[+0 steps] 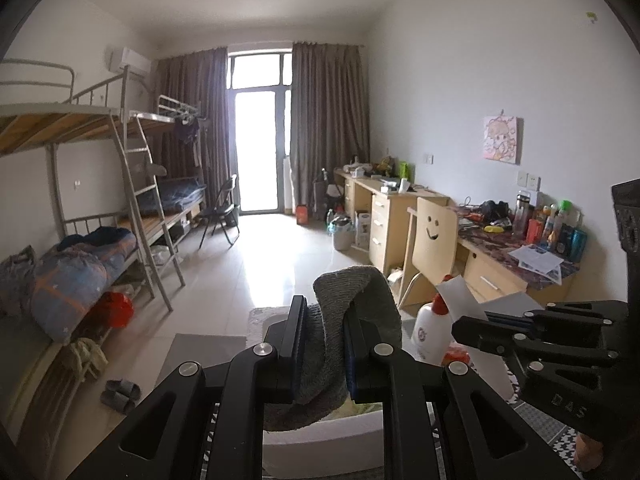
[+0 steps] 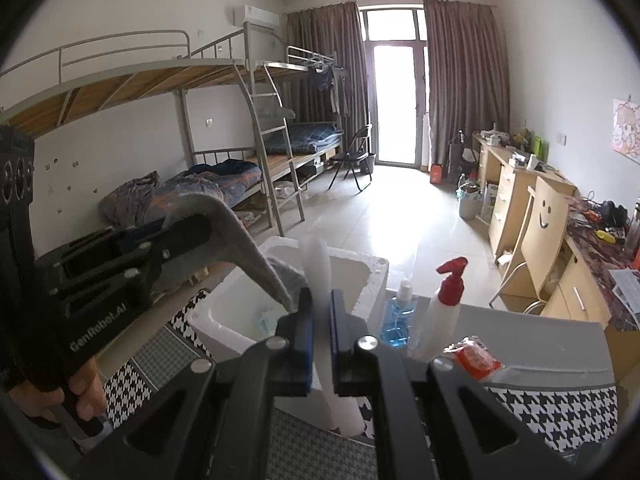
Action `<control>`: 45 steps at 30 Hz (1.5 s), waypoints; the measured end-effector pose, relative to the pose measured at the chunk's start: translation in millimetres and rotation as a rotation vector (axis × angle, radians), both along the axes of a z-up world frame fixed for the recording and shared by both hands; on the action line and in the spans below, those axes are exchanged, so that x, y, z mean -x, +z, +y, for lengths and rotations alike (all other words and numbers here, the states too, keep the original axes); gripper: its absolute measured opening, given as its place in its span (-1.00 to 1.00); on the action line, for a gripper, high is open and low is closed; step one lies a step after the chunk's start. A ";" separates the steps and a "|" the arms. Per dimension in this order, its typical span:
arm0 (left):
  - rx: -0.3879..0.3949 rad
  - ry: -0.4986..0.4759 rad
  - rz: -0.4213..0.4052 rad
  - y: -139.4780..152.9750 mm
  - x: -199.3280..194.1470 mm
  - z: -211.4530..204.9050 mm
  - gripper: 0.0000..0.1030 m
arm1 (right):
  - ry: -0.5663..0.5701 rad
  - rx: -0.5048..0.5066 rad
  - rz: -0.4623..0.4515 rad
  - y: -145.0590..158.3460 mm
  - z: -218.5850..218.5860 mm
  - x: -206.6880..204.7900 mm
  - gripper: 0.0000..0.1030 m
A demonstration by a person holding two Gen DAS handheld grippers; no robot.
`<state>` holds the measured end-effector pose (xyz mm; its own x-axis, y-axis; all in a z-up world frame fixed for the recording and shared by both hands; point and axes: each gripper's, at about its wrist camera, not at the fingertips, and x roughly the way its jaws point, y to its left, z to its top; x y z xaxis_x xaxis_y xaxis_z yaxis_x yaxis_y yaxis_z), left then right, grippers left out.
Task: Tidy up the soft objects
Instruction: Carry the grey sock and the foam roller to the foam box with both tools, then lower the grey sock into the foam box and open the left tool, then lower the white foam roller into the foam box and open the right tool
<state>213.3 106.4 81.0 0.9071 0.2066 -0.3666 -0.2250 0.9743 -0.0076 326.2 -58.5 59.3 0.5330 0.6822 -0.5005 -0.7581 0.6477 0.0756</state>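
My left gripper (image 1: 324, 314) is shut on a grey knitted cloth (image 1: 356, 292), which folds up and over its right finger. In the right wrist view that cloth (image 2: 240, 240) drapes over the left gripper (image 2: 196, 228) and hangs toward the white foam box (image 2: 376, 276). My right gripper (image 2: 322, 300) is shut on a thin white sheet (image 2: 318, 264) that stands up between its pads; I cannot tell its material. In the left wrist view, the right gripper (image 1: 460, 326) is at the right with the white sheet (image 1: 460, 296). The foam box (image 1: 320, 436) lies below both grippers.
A white spray bottle with a red trigger (image 2: 448, 292), a blue-liquid bottle (image 2: 400, 316) and a red packet (image 2: 476, 356) stand right of the box on a houndstooth-covered table (image 2: 560, 404). A smiley-backed chair (image 2: 544, 220) and desks line the right wall, bunk beds (image 2: 224, 184) the left.
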 end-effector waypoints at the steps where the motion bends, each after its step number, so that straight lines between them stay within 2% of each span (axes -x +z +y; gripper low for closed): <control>1: 0.006 0.001 0.008 -1.6 -2.9 1.3 -0.66 | 0.003 0.002 0.004 0.1 3.5 0.0 -0.82; 13: 0.036 0.005 0.082 -19.6 -28.2 14.3 -0.66 | 0.033 0.019 0.021 -7.4 27.0 -3.1 -0.82; 20: 0.024 0.001 0.119 -26.1 -39.3 17.2 -0.62 | 0.030 0.021 0.027 -8.2 31.2 -5.2 -0.82; 22: 0.033 0.002 0.136 -29.0 -42.1 19.6 -0.47 | 0.029 0.021 0.030 -8.0 31.8 -6.3 -0.82; 24: 0.024 0.009 0.146 -31.3 -43.4 21.3 0.03 | 0.027 0.020 0.033 -8.5 32.6 -7.5 -0.82; 26: 0.012 0.016 0.149 -32.7 -42.1 21.8 0.20 | 0.029 0.023 0.035 -9.3 34.3 -7.4 -0.82; 28: 0.016 0.011 0.148 -31.3 -41.8 21.2 0.25 | 0.027 0.024 0.035 -9.5 34.6 -8.0 -0.82; 30: 0.013 0.014 0.132 -29.9 -38.0 21.6 0.57 | 0.029 0.023 0.036 -9.4 34.8 -7.8 -0.82; 34: 0.010 0.042 0.098 -25.0 -30.0 26.0 0.68 | 0.025 0.023 0.033 -9.1 36.0 -8.7 -0.82; 36: 0.008 0.060 0.086 -23.3 -25.8 29.0 0.82 | 0.025 0.024 0.031 -9.1 37.6 -8.3 -0.82; 38: -0.001 0.077 0.073 -21.4 -23.2 31.3 0.89 | 0.026 0.026 0.030 -9.3 39.9 -8.3 -0.82; 45: -0.003 0.100 0.061 -20.6 -14.0 39.4 0.98 | 0.041 0.033 0.032 -11.3 50.5 -5.6 -0.82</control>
<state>227.3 145.8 60.4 0.8579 0.2962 -0.4198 -0.3212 0.9469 0.0118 331.8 -8.0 48.0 0.4887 0.6856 -0.5396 -0.7813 0.6191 0.0791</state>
